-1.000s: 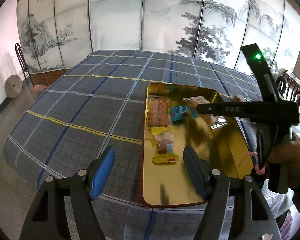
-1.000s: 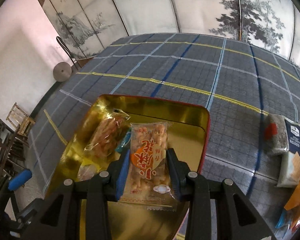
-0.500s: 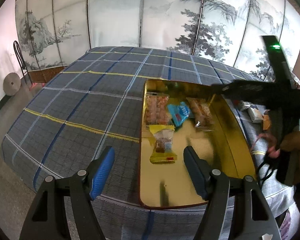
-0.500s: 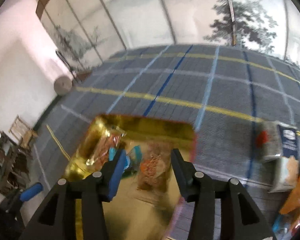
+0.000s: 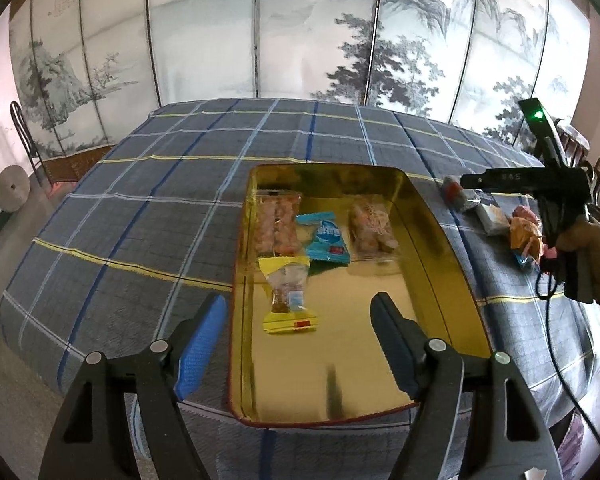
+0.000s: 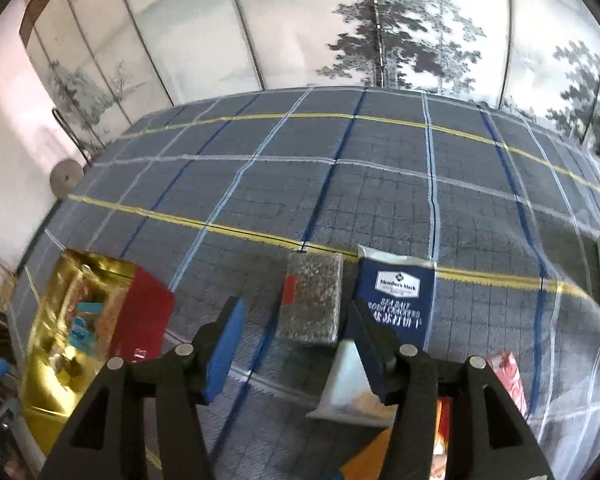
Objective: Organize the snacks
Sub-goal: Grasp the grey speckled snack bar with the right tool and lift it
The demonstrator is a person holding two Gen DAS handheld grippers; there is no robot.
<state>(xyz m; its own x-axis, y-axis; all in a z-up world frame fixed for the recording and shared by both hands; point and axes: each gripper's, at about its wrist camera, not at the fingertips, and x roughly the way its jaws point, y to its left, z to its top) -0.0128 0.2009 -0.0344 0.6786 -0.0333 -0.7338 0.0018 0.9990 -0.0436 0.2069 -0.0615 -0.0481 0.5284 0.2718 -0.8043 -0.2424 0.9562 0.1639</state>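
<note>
Hovering with its jaws spread and nothing between them, the right gripper (image 6: pixel 296 344) points at the loose snacks on the blue-grey plaid tablecloth (image 6: pixel 340 184), which suggests the next pick is being lined up. Directly ahead of it, at twelve o'clock from the fingertips, lies a clear-wrapped grey seed bar with a red tab (image 6: pixel 311 299); just beside that, at two o'clock, lies a navy and white Member's Mark cracker packet (image 6: pixel 396 296). More packets, orange and red, sit partly hidden beneath the right finger at five o'clock; their type cannot be read.

The shallow gold metal tray with a red rim (image 5: pixel 440 256) serves as the collection point. Four items lie flat in its far half: a clear packet of orange-pink crackers (image 5: pixel 278 224) at eleven o'clock, a light blue wrapper (image 5: pixel 325 237) at twelve, a clear bag of pale puffed snacks (image 5: pixel 372 224) at one o'clock, and a yellow-edged sachet (image 5: pixel 289 296) nearer centre. They are side by side, apparently to leave the near half bare for further packets.

The left gripper (image 5: pixel 298 344) is likewise spread and empty, held low over the tray's near edge, its blue pad (image 5: pixel 202 344) over the cloth at the tray's left rim. Judged from this, it is idle while the right one works.

Assessment: the task is partly done; several snacks are not yet in the tray.
</note>
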